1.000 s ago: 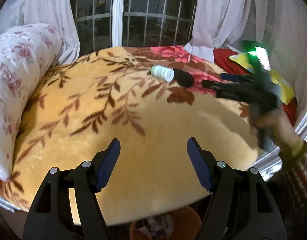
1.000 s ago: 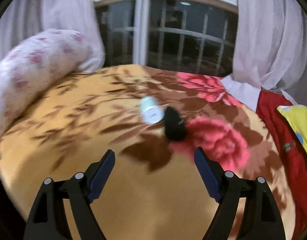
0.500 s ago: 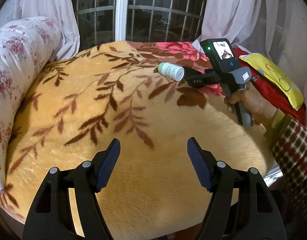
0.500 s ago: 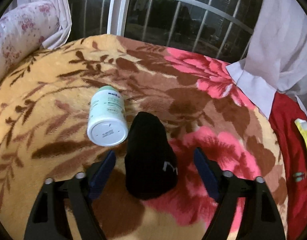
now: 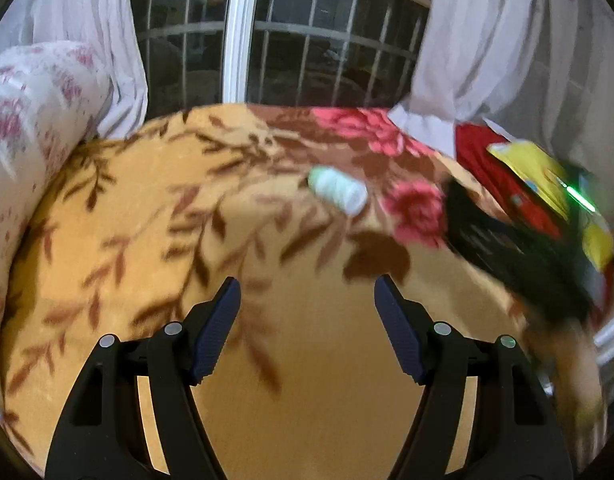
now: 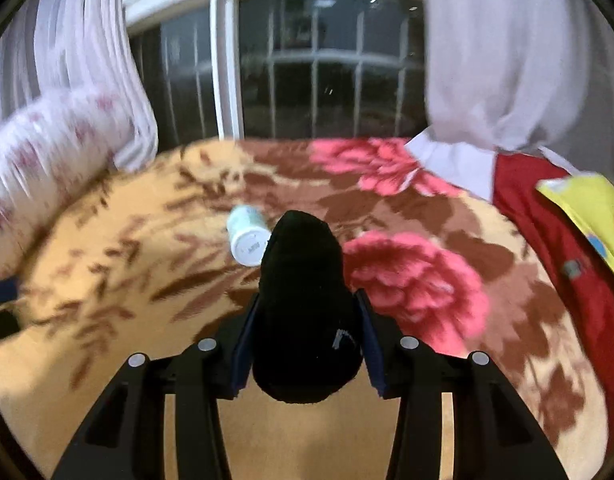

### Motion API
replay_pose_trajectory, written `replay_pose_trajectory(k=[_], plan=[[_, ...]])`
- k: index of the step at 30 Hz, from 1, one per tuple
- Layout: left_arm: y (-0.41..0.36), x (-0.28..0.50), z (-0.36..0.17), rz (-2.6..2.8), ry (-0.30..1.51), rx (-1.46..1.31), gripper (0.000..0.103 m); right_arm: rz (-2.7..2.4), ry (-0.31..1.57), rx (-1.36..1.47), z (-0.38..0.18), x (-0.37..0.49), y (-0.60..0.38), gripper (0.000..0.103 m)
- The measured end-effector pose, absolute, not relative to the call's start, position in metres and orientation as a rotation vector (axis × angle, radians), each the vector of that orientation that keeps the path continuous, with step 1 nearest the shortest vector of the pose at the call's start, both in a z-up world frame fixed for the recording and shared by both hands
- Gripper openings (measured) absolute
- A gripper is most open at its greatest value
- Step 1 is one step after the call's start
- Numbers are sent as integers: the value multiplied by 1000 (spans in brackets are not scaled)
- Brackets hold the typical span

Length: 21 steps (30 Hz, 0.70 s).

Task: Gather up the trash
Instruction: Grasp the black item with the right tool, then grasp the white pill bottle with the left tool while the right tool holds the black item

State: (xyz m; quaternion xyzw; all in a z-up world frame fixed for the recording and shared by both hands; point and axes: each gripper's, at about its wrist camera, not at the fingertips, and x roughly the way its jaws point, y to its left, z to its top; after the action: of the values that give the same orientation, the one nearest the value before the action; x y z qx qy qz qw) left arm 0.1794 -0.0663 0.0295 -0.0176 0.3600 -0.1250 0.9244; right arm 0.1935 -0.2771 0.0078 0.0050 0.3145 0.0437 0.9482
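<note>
Floral blanket; bottle label unreadable

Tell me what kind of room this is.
Most likely a bedroom: a floral fleece blanket spread over a bed, a flowered pillow at its edge, and sheer curtains beside a barred window.

Black sock: rolled, dark fabric bundle with a small pale mark near its lower end; centre of the right wrist view, raised between gripper pads, long axis running up-frame.

White plastic bottle: pale green label, lying on its side on the floral blanket, just left of the sock, flat base toward the camera.
</note>
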Motion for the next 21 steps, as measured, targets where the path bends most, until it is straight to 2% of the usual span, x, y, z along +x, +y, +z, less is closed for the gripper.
replay_pose_trajectory(k=[12, 20, 21], plan=[[-158, 338, -2, -81, 861, -86, 68, 41, 493, 69, 35, 140, -305, 46], [-169, 386, -43, 13, 929, -125, 68, 50, 495, 50, 29, 139, -305, 46], [-172, 387, -46, 10, 926, -105, 64, 52, 498, 50, 28, 140, -305, 46]])
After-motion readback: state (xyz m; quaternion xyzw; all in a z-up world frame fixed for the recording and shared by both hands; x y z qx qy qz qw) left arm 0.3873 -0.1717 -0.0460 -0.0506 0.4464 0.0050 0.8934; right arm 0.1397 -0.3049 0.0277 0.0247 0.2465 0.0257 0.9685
